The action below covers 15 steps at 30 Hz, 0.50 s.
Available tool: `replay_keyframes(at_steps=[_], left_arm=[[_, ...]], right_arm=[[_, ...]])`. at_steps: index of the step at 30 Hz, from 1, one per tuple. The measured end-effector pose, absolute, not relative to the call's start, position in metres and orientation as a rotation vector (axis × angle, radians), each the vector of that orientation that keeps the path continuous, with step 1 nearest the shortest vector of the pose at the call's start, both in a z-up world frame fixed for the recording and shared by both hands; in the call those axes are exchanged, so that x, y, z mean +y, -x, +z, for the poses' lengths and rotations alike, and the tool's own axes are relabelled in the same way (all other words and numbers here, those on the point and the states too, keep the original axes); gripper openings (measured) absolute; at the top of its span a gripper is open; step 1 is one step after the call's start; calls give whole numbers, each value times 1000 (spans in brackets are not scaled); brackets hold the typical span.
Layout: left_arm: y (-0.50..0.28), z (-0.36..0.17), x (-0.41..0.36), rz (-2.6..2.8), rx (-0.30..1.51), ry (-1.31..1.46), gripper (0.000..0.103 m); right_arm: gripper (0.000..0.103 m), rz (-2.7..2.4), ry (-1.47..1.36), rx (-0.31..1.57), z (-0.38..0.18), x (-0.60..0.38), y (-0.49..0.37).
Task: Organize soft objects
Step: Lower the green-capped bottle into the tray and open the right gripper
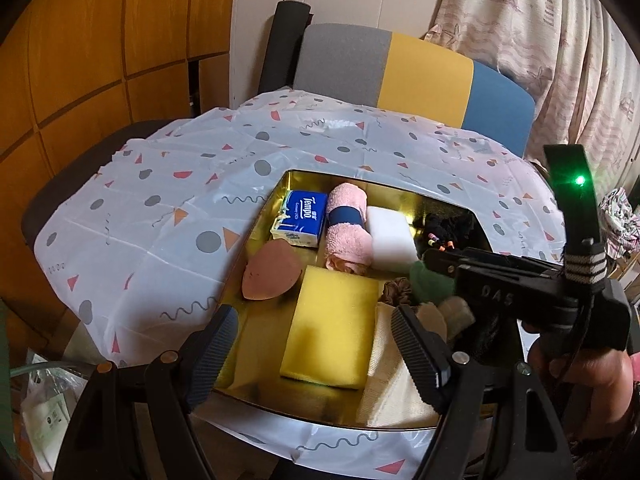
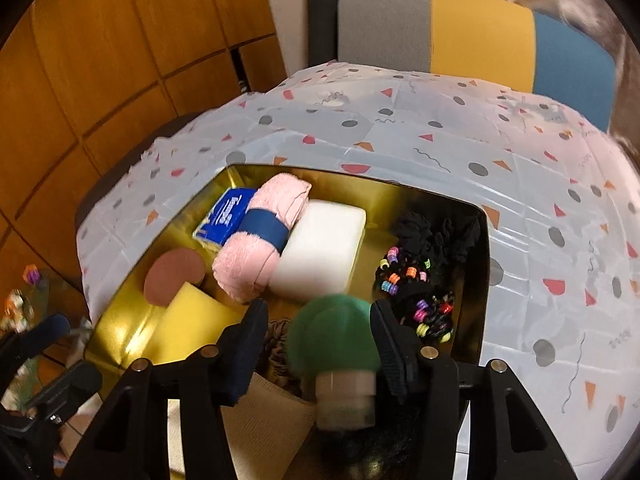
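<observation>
Because the tin (image 2: 478, 280) is nearly packed, the right gripper (image 2: 318, 332) hangs over its near end with the green puff (image 2: 334, 332) between half-closed jaws, grip uncertain; the left gripper (image 1: 316, 350) waits wide over the yellow sponge (image 1: 332, 328).

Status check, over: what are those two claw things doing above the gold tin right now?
Left gripper open, empty, above yellow sponge. Right gripper straddling green puff; grip unclear. Beaded hair ties crowd its right side.

We see a grey-yellow-blue chair (image 1: 424, 76) behind the table; wood-panel wall (image 1: 100, 60) left of it, patterned curtain (image 1: 540, 40) right.
</observation>
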<state>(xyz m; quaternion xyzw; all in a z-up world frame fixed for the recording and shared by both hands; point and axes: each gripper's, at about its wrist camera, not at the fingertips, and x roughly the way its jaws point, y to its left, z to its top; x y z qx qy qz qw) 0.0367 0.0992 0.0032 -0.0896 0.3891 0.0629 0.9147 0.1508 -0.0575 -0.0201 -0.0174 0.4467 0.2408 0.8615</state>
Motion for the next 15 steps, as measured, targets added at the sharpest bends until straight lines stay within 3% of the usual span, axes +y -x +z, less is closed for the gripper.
replay_keyframes(at_steps=[7,10,15], left_arm=[[-38,2,93,170,814,136,80],[-37,2,89,177,809,114,80],[-35,4,85,176,803,92,80]], right_arm=[[56,443,-38,949,-18,-79,-138],[67,419,-49,944,-17,-85,-128],[95,364,-72,934,-15,-93,-114]])
